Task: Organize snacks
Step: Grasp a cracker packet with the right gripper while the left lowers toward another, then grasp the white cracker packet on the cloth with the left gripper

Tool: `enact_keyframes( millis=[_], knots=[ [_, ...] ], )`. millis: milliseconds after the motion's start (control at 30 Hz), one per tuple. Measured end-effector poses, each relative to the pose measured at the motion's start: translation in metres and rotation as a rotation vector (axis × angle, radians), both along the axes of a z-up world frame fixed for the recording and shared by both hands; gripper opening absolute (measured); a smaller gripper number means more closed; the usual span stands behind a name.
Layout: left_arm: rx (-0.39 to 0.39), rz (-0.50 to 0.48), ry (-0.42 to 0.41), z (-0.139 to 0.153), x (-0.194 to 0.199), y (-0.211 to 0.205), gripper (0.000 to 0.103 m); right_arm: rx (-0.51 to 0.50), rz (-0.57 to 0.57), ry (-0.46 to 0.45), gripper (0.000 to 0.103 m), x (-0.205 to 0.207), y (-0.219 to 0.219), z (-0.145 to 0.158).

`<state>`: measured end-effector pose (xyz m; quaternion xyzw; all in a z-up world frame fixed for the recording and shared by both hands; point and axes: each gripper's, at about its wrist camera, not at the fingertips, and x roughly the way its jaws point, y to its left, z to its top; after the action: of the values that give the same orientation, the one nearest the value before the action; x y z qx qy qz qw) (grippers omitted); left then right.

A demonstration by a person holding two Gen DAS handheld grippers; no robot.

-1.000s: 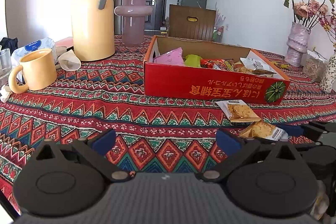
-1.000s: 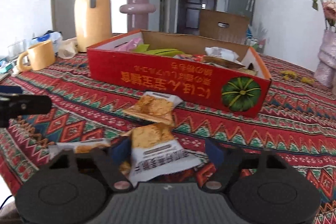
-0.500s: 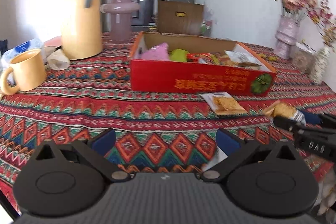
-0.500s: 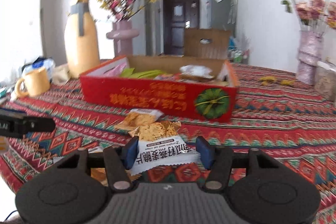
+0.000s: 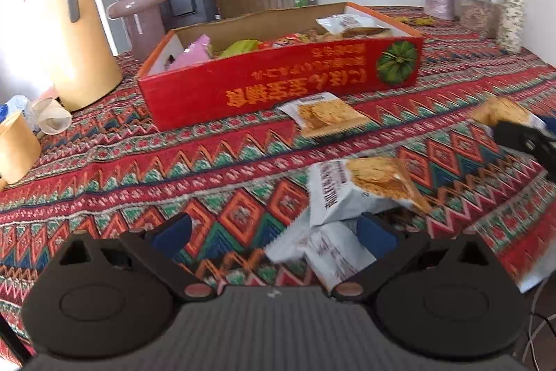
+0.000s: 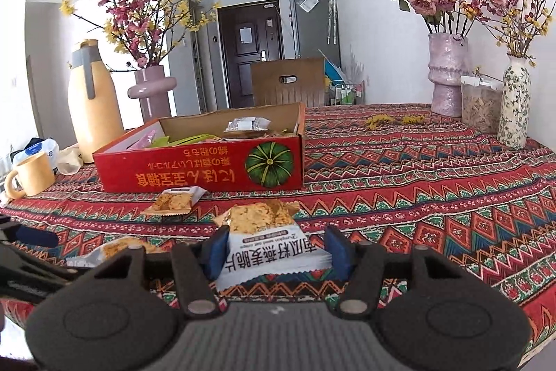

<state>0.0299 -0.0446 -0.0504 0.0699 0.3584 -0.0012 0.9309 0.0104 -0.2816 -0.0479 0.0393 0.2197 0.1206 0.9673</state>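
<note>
A red cardboard box [image 5: 278,86] holding several snacks stands mid-table, also in the right wrist view [image 6: 194,169]. My right gripper [image 6: 278,246] is shut on a white-and-orange cracker packet [image 6: 267,232], held just above the cloth. That packet [image 5: 500,113] shows at the right edge of the left wrist view. My left gripper [image 5: 274,232] is open, low over the cloth. Two cracker packets overlap by its right finger: the upper one [image 5: 361,186] and a white one [image 5: 326,252] partly between the fingers. Another packet [image 5: 323,113] lies in front of the box.
A yellow thermos jug [image 5: 76,51], a mug [image 6: 33,174] and crumpled wrappers stand at the left. A pink vase [image 6: 151,93] is behind the box. At the right are a tall vase [image 6: 446,75], a jar [image 6: 481,103] and a patterned vase [image 6: 516,106]. A chair back [image 6: 286,82] is beyond the table.
My right gripper closed on the cracker packet and carried it off to the right. My left gripper swung right and lower, rolling, so two packets now lie by its right finger.
</note>
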Motion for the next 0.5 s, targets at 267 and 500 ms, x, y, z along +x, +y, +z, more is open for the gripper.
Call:
enact_keyframes(
  millis=[267, 500],
  knots=[
    [0.001, 0.080, -0.001, 0.007, 0.017, 0.023, 0.102, 0.012, 0.001, 0.008, 0.058, 0.001, -0.001, -0.004],
    [-0.068, -0.026, -0.007, 0.019, -0.003, 0.016, 0.103, 0.015, 0.003, 0.010, 0.058, 0.000, 0.000, -0.004]
  ],
)
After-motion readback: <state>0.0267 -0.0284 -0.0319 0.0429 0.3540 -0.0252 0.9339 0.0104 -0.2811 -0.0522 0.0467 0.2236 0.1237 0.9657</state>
